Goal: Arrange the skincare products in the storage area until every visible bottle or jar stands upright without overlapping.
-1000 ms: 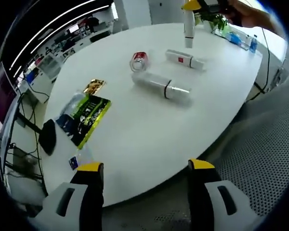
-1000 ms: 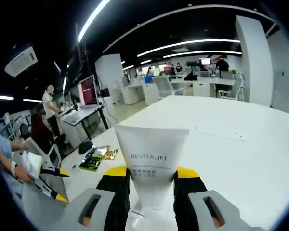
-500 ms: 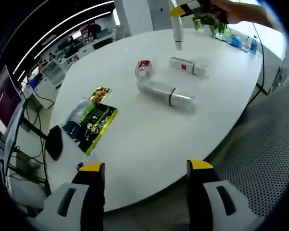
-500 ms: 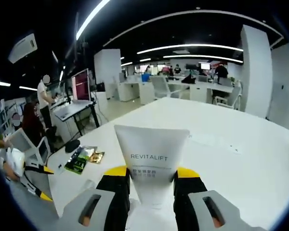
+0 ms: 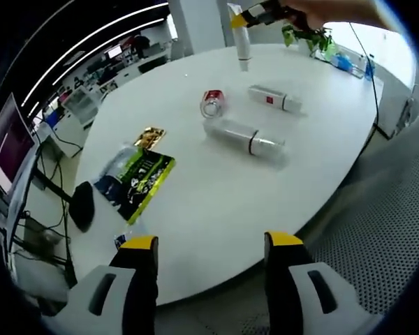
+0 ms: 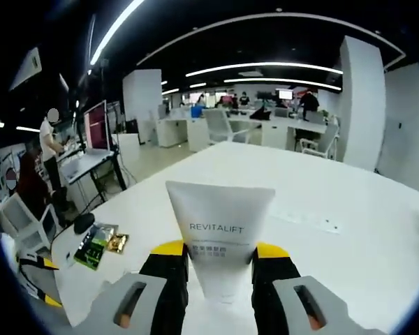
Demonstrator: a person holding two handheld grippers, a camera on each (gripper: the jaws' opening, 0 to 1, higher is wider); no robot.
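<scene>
The arranging is looking barely begun: on the broad white oval counter (image 5: pixel 216 188) nothing is standing upright yet. A long white cylindrical bottle with a dark band (image 5: pixel 243 137) is lying on its side near the middle, a smaller white tube with a red label (image 5: pixel 274 98) is lying flat just beyond it, and a small clear jar with a red lid (image 5: pixel 212 103) is tipped over to their left, all apart from one another. The right gripper (image 6: pixel 220 252) is clamping a white flat-ended plastic tube printed REVITALIFT (image 6: pixel 220 234) and holding it in the air above the far side of the counter, crimped end up. The left gripper (image 5: pixel 209 244) is hanging empty off the near edge with its jaws apart. A green and gold snack packet (image 5: pixel 138 180) is lying at the counter's left.
</scene>
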